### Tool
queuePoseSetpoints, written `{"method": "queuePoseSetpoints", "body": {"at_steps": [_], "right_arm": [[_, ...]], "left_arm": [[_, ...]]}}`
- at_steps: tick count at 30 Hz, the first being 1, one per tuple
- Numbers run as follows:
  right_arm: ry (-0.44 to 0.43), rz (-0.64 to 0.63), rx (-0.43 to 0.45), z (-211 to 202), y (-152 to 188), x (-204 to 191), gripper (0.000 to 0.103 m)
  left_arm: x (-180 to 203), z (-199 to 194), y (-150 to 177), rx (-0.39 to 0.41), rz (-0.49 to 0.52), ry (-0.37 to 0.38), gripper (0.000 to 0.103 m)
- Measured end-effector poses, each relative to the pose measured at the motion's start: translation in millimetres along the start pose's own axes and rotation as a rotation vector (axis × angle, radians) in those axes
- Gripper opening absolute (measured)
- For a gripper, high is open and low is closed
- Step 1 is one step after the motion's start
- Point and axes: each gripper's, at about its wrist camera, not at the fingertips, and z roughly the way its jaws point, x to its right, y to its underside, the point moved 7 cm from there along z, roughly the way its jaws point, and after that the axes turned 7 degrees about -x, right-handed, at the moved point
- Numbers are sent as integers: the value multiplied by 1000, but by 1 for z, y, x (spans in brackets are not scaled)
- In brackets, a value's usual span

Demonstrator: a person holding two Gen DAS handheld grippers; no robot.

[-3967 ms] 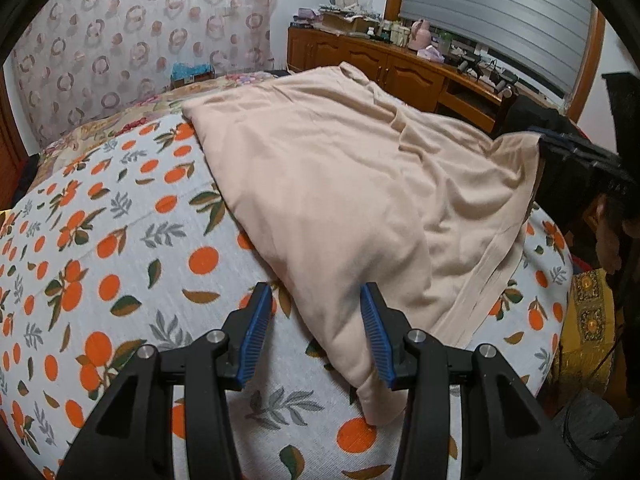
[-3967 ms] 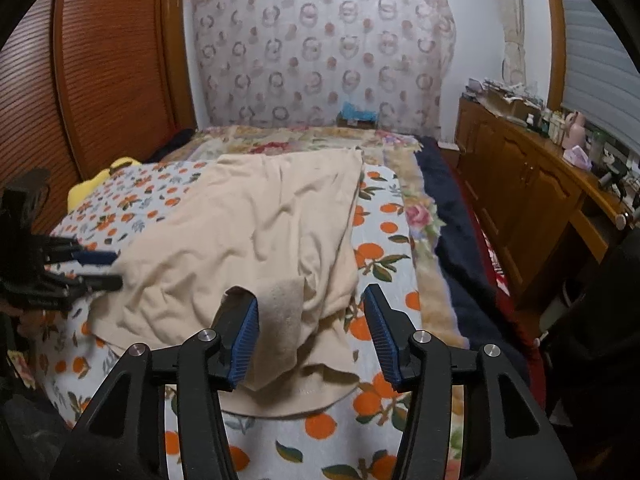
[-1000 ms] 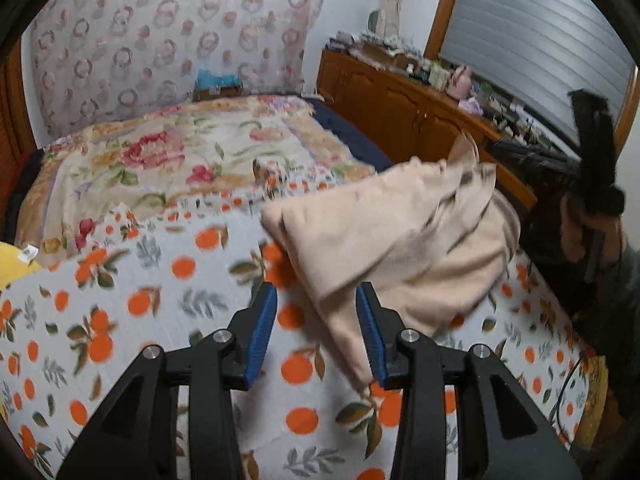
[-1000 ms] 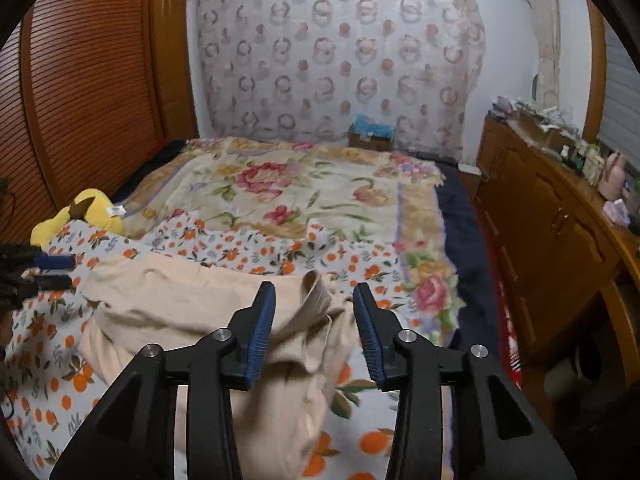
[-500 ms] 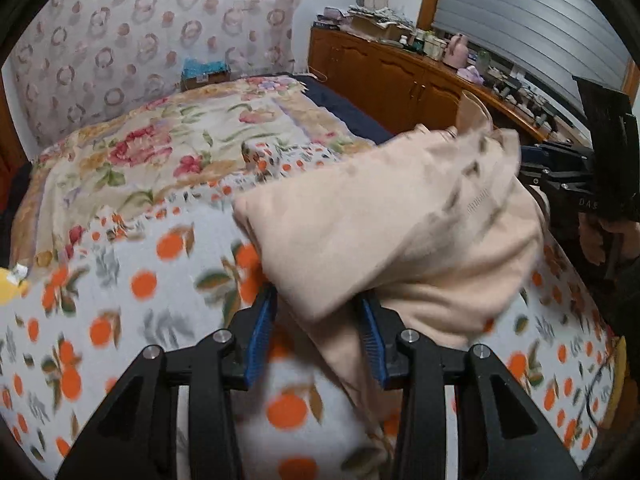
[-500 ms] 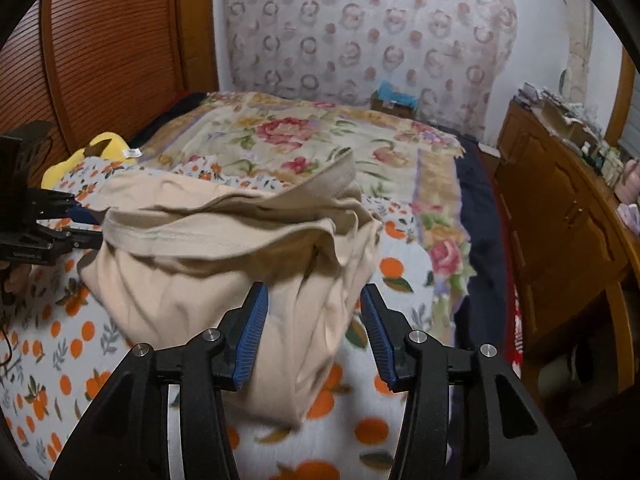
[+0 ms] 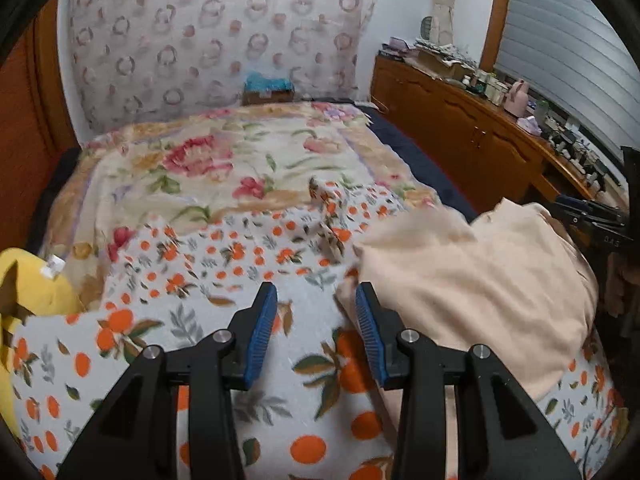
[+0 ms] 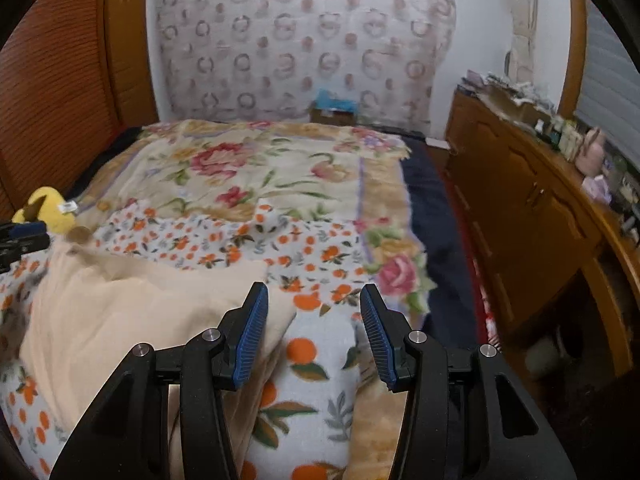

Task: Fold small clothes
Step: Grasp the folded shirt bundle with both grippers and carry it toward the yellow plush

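A beige garment (image 7: 480, 280) lies folded in a loose heap on the orange-print sheet (image 7: 192, 312). In the left wrist view my left gripper (image 7: 316, 296) stands open over bare sheet, and the garment's edge lies just right of its right finger. The right gripper (image 7: 592, 220) shows at the heap's far right side. In the right wrist view the garment (image 8: 140, 304) lies to the left; my right gripper (image 8: 313, 296) is open over the sheet, its left finger above the cloth's edge. The left gripper (image 8: 20, 240) peeks in at the left edge.
A floral blanket (image 7: 224, 168) covers the far half of the bed. A yellow plush toy (image 7: 32, 288) sits at the left edge. A long wooden cabinet (image 8: 520, 208) with clutter on top runs along the right wall, with a dark floor gap beside the bed.
Half a second ago each gripper had the beige cloth between its fingers. Now both are clear of it; the left one has shifted left, the right one right, and the garment has settled lower.
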Motion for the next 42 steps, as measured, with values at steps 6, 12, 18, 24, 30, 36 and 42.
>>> {"method": "queuePoseSetpoints", "body": {"at_steps": [6, 12, 18, 24, 30, 36, 42], "right_arm": [[-103, -12, -1, -12, 12, -25, 56], [-146, -15, -69, 8, 19, -39, 63], [-199, 34, -156, 39, 35, -39, 63], [-222, 26, -147, 37, 36, -43, 59], [-282, -10, -142, 33, 37, -59, 25], [-275, -23, -80, 16, 34, -64, 18], [-274, -63, 49, -29, 18, -84, 16]], "left_arm": [[18, 7, 9, -30, 28, 86, 41], [27, 22, 9, -72, 26, 111, 42], [28, 33, 9, -105, 5, 148, 42], [31, 36, 6, -101, -9, 174, 42], [43, 38, 4, -114, -3, 273, 19], [51, 11, 2, -50, 27, 270, 9], [53, -53, 2, 73, 34, 281, 9]]}}
